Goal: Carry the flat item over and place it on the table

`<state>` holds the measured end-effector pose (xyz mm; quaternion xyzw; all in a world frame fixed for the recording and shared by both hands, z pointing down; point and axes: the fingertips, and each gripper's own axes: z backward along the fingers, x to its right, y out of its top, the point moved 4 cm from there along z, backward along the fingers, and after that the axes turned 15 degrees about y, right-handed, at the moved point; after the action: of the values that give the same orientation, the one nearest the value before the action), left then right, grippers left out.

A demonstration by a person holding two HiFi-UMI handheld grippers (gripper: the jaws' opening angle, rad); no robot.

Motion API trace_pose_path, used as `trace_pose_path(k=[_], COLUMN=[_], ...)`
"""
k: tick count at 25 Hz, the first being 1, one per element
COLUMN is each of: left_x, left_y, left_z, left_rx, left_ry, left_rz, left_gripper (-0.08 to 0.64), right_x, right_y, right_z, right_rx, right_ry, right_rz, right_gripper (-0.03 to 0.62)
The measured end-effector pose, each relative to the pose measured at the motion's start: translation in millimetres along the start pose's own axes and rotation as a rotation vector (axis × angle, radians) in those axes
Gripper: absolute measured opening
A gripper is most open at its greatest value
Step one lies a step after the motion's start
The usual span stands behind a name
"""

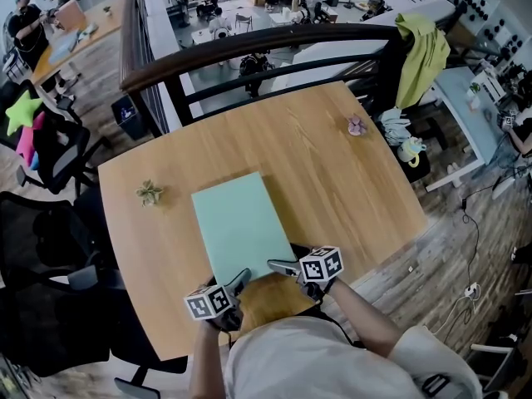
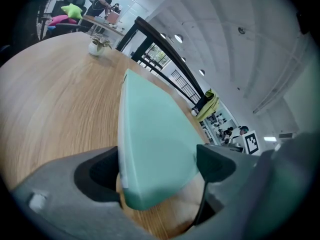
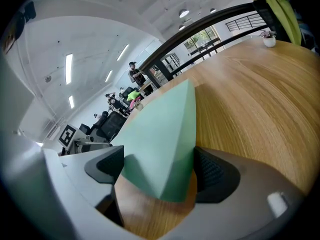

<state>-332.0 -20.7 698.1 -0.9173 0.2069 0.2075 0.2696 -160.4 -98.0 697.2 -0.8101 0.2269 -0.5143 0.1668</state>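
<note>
The light wooden desk (image 1: 349, 181) already carries the mint-green flat foam slab (image 1: 241, 227), which looks to lie flat near its middle, long side running from 6 towards 12 o'clock. The left tongs (image 2: 157, 169) pinch its 7 o'clock corner and the right tongs (image 3: 157, 170) its 5 o'clock corner. The carrying seems done; what remains is to let go.

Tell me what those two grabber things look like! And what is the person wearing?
The left gripper and the right gripper look alike: chunky grey bodies, each with two jaws lined with black pads. Each one carries a cube covered in black-and-white square markers. The person wears a light-coloured shirt with short sleeves.
</note>
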Motion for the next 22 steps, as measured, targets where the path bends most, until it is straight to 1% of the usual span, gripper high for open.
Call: trace_pose_path(k=[22], left_x=[-3], left_y=[3], left_z=[-19], left_rx=[-0.021], left_ry=[0.037], left_rz=[-0.040], left_gripper=[0.491], right_x=[19], right_y=[2], right_z=[-7], right_rx=[-0.037], right_ry=[-0.029], right_rz=[-0.006], right_gripper=[0.449])
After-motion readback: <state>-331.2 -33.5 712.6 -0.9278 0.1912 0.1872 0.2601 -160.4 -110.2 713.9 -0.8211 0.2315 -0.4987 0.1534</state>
